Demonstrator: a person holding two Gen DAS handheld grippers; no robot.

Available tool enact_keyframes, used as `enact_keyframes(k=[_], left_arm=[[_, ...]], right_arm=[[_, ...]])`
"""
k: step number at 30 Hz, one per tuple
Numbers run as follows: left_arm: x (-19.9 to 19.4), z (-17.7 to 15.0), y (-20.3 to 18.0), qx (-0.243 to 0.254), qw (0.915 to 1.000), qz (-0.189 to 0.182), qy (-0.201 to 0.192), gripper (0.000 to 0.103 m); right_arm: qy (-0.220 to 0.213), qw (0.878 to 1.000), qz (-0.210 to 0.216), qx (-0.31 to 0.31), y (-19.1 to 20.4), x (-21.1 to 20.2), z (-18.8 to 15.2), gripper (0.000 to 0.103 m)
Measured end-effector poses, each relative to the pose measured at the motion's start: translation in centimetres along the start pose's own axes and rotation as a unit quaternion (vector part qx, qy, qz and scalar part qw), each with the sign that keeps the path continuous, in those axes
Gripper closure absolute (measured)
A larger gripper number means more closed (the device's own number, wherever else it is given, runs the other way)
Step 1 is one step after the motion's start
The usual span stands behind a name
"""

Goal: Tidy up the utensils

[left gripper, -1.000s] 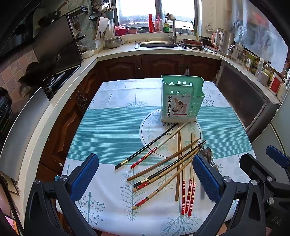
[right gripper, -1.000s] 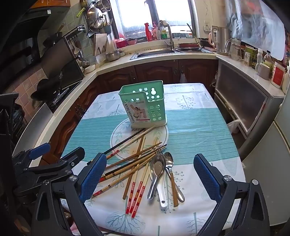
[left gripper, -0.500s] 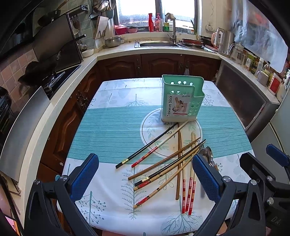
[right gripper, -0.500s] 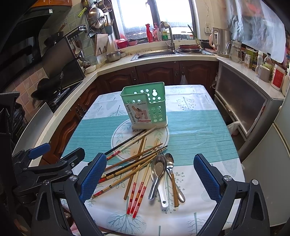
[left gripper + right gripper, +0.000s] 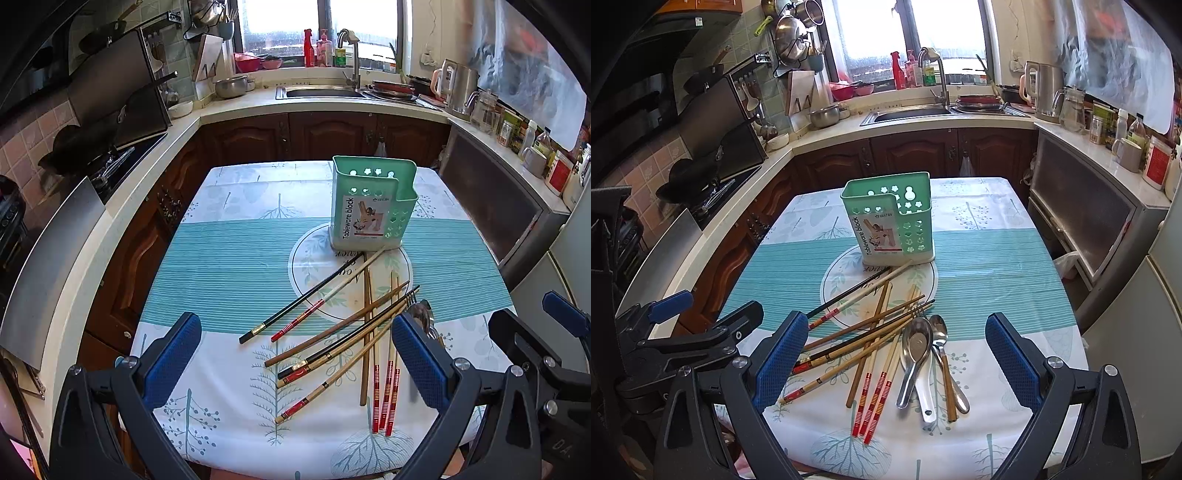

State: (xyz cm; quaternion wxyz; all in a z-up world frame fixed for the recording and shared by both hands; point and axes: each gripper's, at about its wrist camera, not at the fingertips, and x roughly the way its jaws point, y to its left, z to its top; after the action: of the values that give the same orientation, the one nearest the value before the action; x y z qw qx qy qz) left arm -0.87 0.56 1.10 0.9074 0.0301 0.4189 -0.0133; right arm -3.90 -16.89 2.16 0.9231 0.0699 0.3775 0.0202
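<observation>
A green utensil holder [image 5: 373, 201] labelled "Tableware block" stands upright at the table's middle; it also shows in the right wrist view [image 5: 892, 219]. Several chopsticks [image 5: 343, 325] lie scattered in a pile in front of it, also in the right wrist view [image 5: 871, 343]. Metal spoons and a white ceramic spoon [image 5: 925, 358] lie to the pile's right. My left gripper [image 5: 295, 363] is open and empty, hovering near the table's front edge above the chopsticks. My right gripper [image 5: 894, 363] is open and empty above the spoons.
The table carries a white and teal patterned cloth [image 5: 229, 266]. Kitchen counters with a sink [image 5: 325, 92], a stove [image 5: 107, 162] on the left and a kettle [image 5: 458, 86] on the right surround it. The left gripper's body shows at the right wrist view's left [image 5: 683, 332].
Both views have shifted only slightly; the right gripper has lifted a touch and drawn back. Nothing on the table has moved and both grippers stay open.
</observation>
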Motion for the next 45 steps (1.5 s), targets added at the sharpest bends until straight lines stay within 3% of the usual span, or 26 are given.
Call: enact_keyframes(k=[30,45], left_arm=[[-0.3,1.2,0.2,0.014,0.9994,-0.02,-0.023,0.001],[1.1,3.2,-0.4,0.064,0.9971,-0.039,-0.016,0.006]], right_arm=[[0.002,1.0,0.004,-0.014,-0.2,0.8,0.1,0.005],[0.013,0.999,0.008,-0.036,-0.2,2.2,3.1,0.005]])
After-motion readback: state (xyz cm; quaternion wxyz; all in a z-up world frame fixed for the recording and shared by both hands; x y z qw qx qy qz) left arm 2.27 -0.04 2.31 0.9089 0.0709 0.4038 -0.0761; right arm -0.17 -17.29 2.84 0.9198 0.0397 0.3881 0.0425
